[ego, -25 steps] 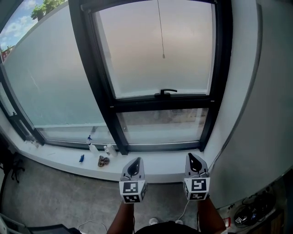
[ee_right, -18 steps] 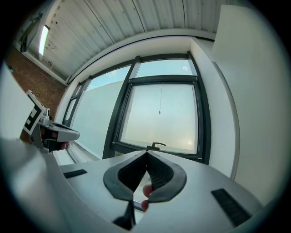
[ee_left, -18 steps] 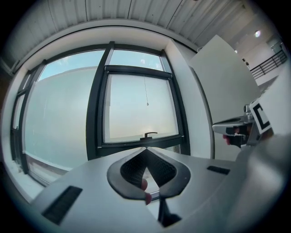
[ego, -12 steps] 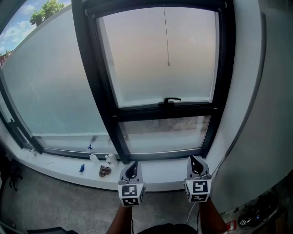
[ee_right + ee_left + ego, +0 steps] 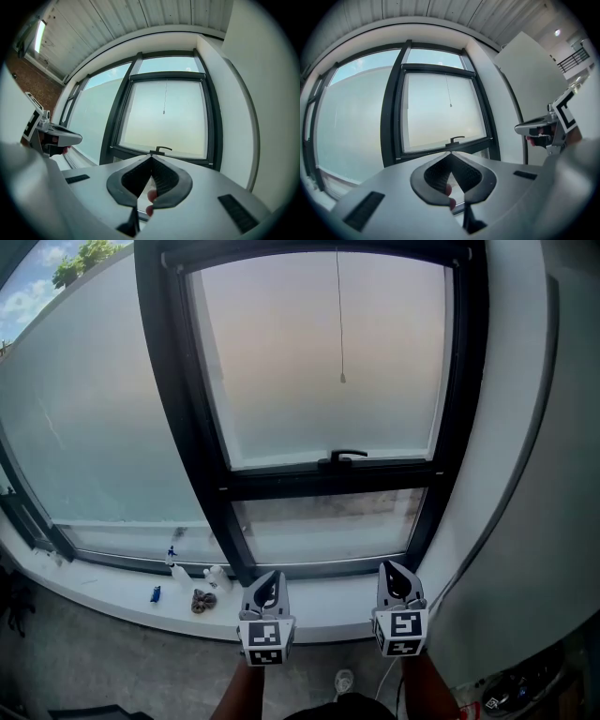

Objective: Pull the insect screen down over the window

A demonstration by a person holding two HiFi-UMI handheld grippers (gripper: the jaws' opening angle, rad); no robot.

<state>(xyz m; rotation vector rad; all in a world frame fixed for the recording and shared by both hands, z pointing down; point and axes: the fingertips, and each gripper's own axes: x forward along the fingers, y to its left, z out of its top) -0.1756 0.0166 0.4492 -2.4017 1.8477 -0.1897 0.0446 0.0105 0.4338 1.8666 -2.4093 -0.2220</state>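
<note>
The black-framed window [image 5: 187,427] fills the head view. A thin pull cord [image 5: 339,315] hangs down the middle of its right pane from the top, and its small end knob [image 5: 342,379] hangs above the black handle [image 5: 347,457]. No screen is seen across the pane. My left gripper [image 5: 271,576] and right gripper [image 5: 389,567] are held side by side, level, low in front of the sill, both shut and holding nothing. The cord [image 5: 449,91] and the handle [image 5: 454,139] lie beyond the left gripper [image 5: 451,153]. The right gripper [image 5: 151,157] also faces the cord [image 5: 165,98].
The white sill [image 5: 319,601] carries small bottles [image 5: 173,568], a blue item [image 5: 156,593] and a dark clump [image 5: 200,600] at the left. A white wall [image 5: 534,474] borders the window on the right. Cables [image 5: 511,690] lie on the floor at the bottom right.
Both grippers, still shut, have moved closer to the window, their tips now over the sill near the lower frame. The items on the sill have slid left in the head view.
</note>
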